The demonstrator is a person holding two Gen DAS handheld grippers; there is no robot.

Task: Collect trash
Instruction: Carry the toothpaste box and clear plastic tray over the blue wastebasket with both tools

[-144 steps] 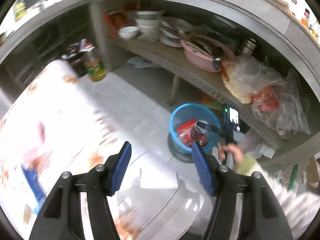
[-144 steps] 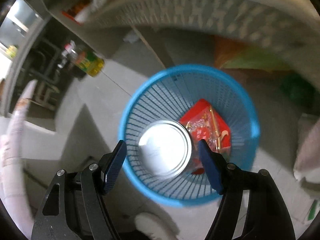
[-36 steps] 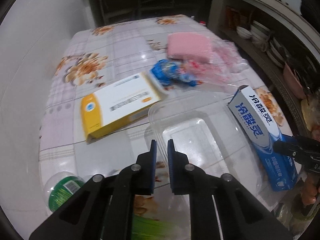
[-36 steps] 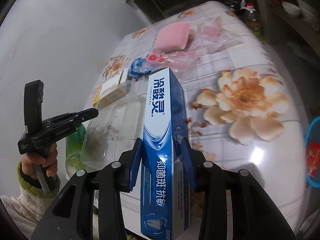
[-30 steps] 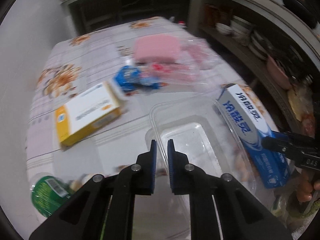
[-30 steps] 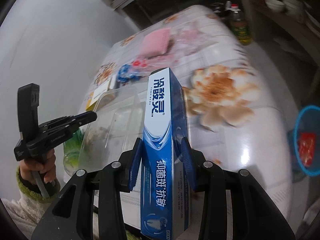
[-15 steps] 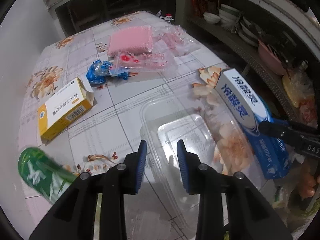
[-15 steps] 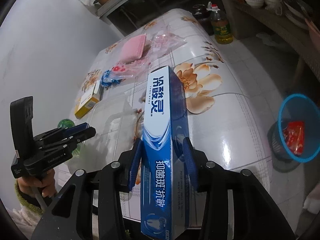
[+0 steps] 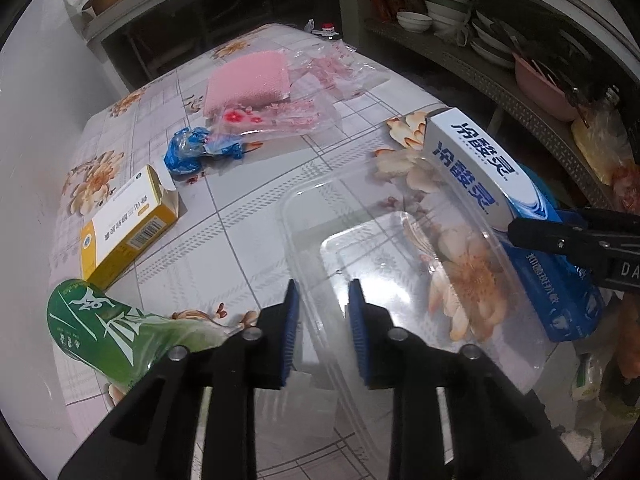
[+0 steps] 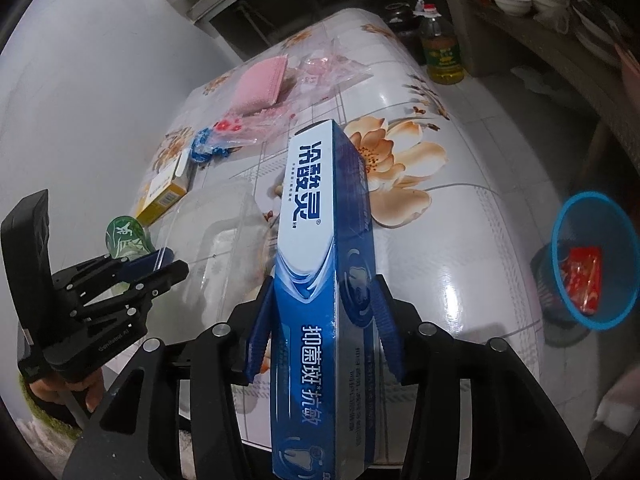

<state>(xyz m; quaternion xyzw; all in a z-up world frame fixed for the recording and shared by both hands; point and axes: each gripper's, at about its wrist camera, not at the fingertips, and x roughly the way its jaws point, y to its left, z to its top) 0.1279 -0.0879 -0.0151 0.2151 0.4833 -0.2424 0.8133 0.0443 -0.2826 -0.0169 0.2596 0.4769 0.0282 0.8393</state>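
My right gripper holds a blue-and-white toothpaste box upright above the flowered table. Its jaws are opening, though the pads still touch the box's sides. In the left wrist view the same box stands at the right in the right gripper. My left gripper straddles the near rim of a clear plastic container. Its jaws are closing, with a gap still showing on both sides of the rim. A blue basket on the floor holds a red packet.
A yellow box, a green can, a blue wrapper, a pink sponge and a clear printed bag lie on the table. An oil bottle stands on the floor beyond it. Shelves of dishes run along the right.
The left jaws, shut on the container's rim a second ago, have parted around it. The right gripper's view has swung out so the blue basket now shows; it still carries the toothpaste box.
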